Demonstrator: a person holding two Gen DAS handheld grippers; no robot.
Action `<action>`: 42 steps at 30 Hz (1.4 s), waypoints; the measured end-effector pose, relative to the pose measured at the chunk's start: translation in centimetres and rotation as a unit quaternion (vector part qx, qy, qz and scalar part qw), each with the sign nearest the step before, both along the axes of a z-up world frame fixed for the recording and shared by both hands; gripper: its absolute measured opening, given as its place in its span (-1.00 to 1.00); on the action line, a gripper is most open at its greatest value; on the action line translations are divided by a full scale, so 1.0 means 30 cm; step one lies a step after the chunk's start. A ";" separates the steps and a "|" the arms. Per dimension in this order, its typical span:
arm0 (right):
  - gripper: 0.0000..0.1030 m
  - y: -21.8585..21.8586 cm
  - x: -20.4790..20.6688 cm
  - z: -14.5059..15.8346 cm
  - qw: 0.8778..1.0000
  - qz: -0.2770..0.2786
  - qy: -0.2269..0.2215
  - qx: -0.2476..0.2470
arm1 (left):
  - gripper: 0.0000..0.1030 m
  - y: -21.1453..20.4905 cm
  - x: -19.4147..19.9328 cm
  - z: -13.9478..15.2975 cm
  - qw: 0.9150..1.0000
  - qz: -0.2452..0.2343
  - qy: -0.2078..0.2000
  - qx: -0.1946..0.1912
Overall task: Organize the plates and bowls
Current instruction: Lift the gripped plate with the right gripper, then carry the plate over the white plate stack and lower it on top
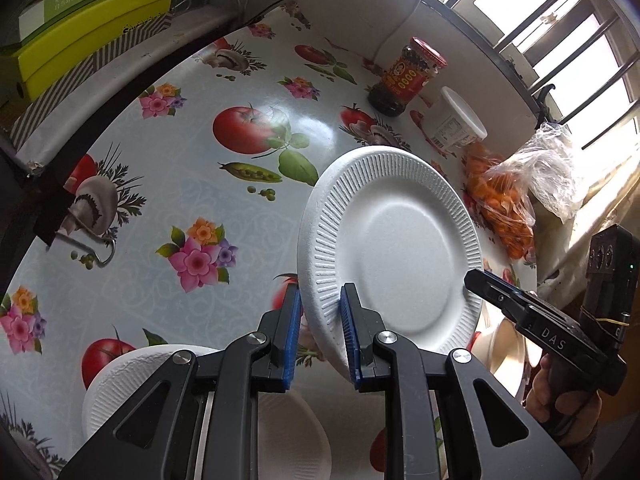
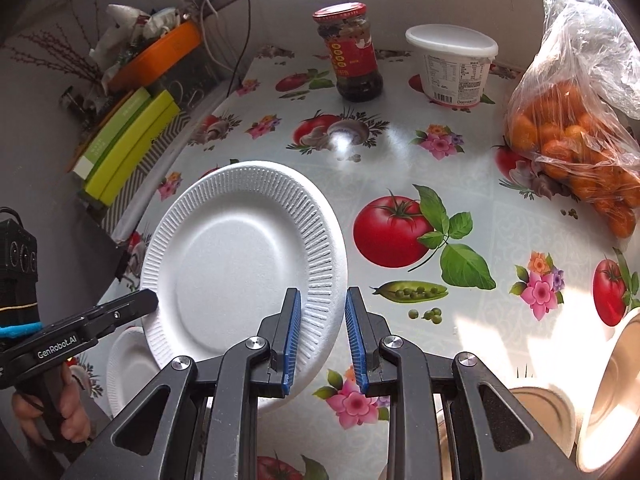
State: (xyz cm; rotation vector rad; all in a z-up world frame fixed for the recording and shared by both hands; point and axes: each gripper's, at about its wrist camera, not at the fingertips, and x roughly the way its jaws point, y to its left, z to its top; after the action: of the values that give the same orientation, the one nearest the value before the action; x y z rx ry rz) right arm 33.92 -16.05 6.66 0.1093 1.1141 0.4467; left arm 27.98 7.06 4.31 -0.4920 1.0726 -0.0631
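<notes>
A white foam plate [image 1: 400, 248] [image 2: 240, 256] with a ribbed rim hangs tilted above the table, held at two opposite sides. My left gripper [image 1: 322, 296] is shut on its left rim, blue pads either side of the edge. My right gripper [image 2: 322, 300] is shut on the right rim. Each gripper also shows in the other's view: the right gripper [image 1: 472, 278] at the plate's right edge, the left gripper [image 2: 150, 300] at its left edge. More white plates [image 1: 120, 380] [image 2: 128, 364] lie below on the table. Cream bowls [image 2: 616, 360] [image 1: 508, 348] sit to the right.
The table carries a flowered, tomato-print cloth [image 1: 224, 184]. At its far side stand a red-lidded sauce jar [image 2: 352, 56], a white tub [image 2: 452, 68] and a plastic bag of oranges [image 2: 572, 144]. Green boxes [image 2: 124, 148] lie stacked at the left. A hand [image 2: 44, 412] grips the left tool.
</notes>
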 end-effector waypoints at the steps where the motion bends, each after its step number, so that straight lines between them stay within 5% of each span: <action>1: -0.57 0.007 -0.014 0.004 1.000 0.003 -0.001 0.001 | -0.60 0.007 -0.013 0.001 1.000 0.002 0.000 0.000; 42: -0.56 0.287 -0.407 -0.076 0.994 0.103 0.021 0.016 | -0.60 0.247 -0.496 -0.040 0.997 0.070 -0.009 0.017</action>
State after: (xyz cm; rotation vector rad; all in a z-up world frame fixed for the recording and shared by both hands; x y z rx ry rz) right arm 21.71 -7.42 4.39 0.0316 1.1659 0.6480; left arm 13.09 14.46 3.10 -0.5326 1.0170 0.0738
